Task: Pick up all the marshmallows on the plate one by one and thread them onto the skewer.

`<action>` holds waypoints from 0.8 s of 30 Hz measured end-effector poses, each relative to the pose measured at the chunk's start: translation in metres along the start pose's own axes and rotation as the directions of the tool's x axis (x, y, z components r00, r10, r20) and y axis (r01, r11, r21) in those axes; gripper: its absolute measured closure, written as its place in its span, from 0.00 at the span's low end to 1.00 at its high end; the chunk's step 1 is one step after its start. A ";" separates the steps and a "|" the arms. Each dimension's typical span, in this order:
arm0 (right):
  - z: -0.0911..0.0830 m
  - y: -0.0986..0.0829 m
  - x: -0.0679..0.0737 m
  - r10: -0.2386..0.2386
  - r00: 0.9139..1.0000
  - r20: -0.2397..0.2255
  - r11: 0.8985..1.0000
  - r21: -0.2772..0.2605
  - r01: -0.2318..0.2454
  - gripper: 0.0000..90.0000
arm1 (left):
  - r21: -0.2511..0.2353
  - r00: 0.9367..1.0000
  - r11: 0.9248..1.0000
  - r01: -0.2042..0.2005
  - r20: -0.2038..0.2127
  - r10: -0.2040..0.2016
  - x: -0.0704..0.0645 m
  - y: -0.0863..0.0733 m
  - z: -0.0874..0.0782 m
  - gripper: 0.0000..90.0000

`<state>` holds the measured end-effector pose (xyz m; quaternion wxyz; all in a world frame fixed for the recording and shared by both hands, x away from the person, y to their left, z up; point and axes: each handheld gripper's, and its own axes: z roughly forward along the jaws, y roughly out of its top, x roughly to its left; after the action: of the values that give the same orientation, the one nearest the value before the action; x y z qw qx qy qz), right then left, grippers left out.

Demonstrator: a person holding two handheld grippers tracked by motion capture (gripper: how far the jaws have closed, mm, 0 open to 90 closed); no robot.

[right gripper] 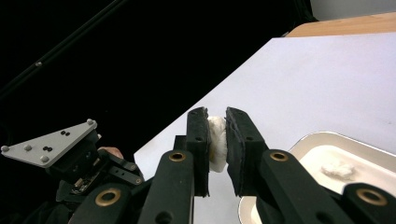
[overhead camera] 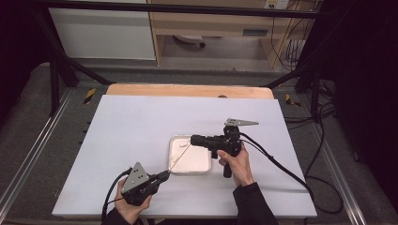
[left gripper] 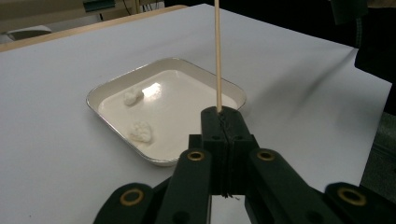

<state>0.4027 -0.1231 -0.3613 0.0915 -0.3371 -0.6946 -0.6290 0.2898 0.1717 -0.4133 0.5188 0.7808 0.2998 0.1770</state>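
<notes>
A shallow white tray (overhead camera: 170,157) sits at the middle of the white board. My left gripper (overhead camera: 165,175) (left gripper: 223,114) is shut on the low end of a thin wooden skewer (overhead camera: 179,160) (left gripper: 217,56), which slants up over the tray. Two soft white lumps (left gripper: 133,95) (left gripper: 141,132) lie in the tray (left gripper: 95,101). My right gripper (overhead camera: 192,139) (right gripper: 216,116) hovers over the tray's far right part, shut on another white lump (right gripper: 216,140), close to the skewer's tip. In the right gripper view one lump (right gripper: 338,169) lies in the tray (right gripper: 317,137).
The white board (overhead camera: 141,126) lies on a wooden table whose far edge (overhead camera: 187,90) shows. Cables (overhead camera: 281,168) trail from the right gripper over the board's right side. Metal frame rails and dark floor surround the table.
</notes>
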 end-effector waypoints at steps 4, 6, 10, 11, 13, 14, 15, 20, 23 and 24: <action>0.002 -0.003 0.001 0.003 1.000 -0.011 1.000 0.006 -0.003 0.90 | 0.009 1.000 1.000 -0.003 -0.003 0.003 0.001 -0.001 0.001 0.99; 0.003 -0.005 0.001 0.007 1.000 -0.022 1.000 0.006 -0.006 0.90 | 0.011 1.000 1.000 -0.005 -0.005 0.005 0.001 -0.002 0.001 0.99; 0.005 -0.008 0.002 0.000 1.000 -0.025 1.000 0.016 0.001 0.91 | 0.027 1.000 1.000 -0.013 -0.003 0.014 0.002 -0.003 0.002 0.99; 0.005 -0.009 0.002 -0.005 1.000 -0.024 1.000 0.020 0.006 0.91 | 0.032 1.000 0.999 -0.018 -0.004 0.019 0.001 -0.003 0.002 0.99; 0.005 -0.010 0.003 -0.014 1.000 -0.020 1.000 0.028 0.015 0.91 | 0.037 1.000 0.999 -0.025 -0.006 0.025 0.001 -0.002 0.002 0.99; 0.005 -0.010 0.003 -0.019 1.000 -0.020 0.999 0.030 0.019 0.91 | 0.039 1.000 0.999 -0.030 -0.009 0.030 0.001 -0.002 0.002 0.99; 0.005 -0.010 0.004 -0.018 1.000 -0.018 0.999 0.033 0.019 0.91 | 0.042 1.000 0.999 -0.029 -0.009 0.030 0.001 -0.002 0.003 0.99; 0.007 -0.014 0.004 -0.034 0.999 -0.017 0.999 0.042 0.035 0.91 | 0.054 1.000 0.998 -0.030 -0.004 0.030 0.001 -0.003 0.004 0.99; 0.008 -0.015 0.005 -0.035 0.999 -0.022 0.999 0.038 0.036 0.91 | 0.056 1.000 0.998 -0.027 -0.005 0.027 0.001 -0.003 0.004 0.99; 0.008 -0.016 0.005 -0.033 0.999 -0.023 0.999 0.036 0.034 0.91 | 0.057 1.000 0.998 -0.026 -0.005 0.026 0.001 -0.003 0.004 0.99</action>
<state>0.3919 -0.1132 -0.3730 0.0950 -0.3164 -0.7105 -0.6213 0.2923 0.1702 -0.4179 0.4929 0.7987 0.2961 0.1774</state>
